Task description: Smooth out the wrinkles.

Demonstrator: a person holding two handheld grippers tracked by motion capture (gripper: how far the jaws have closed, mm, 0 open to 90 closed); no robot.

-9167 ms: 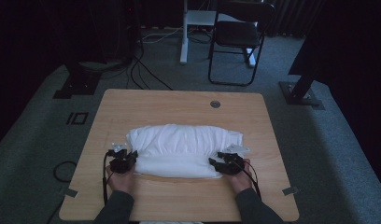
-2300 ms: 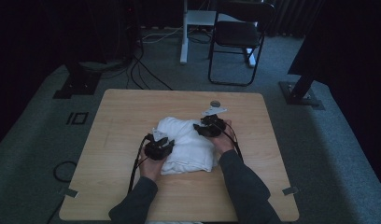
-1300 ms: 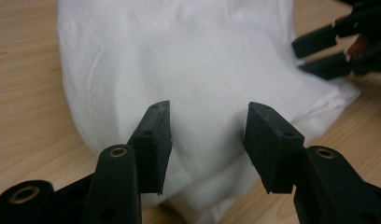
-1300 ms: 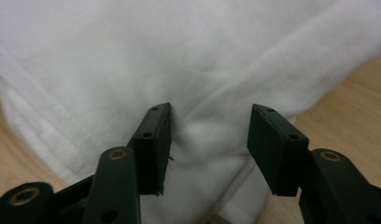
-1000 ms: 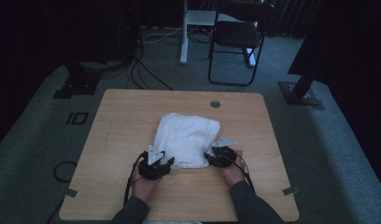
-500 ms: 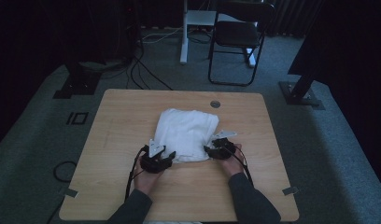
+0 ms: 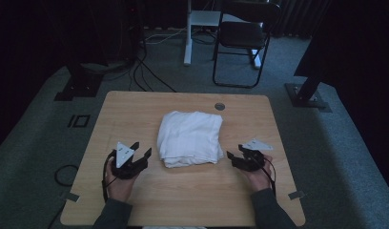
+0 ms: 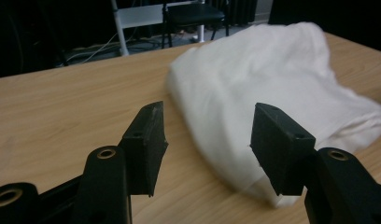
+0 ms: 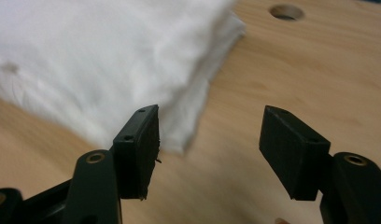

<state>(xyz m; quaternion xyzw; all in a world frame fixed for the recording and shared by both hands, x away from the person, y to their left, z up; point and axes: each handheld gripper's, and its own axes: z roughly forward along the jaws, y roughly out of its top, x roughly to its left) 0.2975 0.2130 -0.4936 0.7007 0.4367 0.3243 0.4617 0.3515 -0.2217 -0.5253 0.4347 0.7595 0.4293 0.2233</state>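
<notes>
A folded white cloth (image 7: 190, 138) lies at the middle of the wooden worktop (image 7: 135, 107), its long axis running away from the person. The left hand-held gripper (image 7: 139, 151) sits just left of its near edge, the right hand-held gripper (image 7: 234, 158) just right, about equally near. Both sets of jaws stand wide and empty, having just been opening. No containers are present.

Dim room, grey carpet (image 7: 335, 157) laid across the floor, wooden table (image 7: 135, 109) set in the middle, black chair (image 7: 242, 40) placed behind it, white stand (image 7: 190, 28) seen beside the chair, black cables (image 7: 145, 76) trailed over the carpet, dark curtains hung at the back.
</notes>
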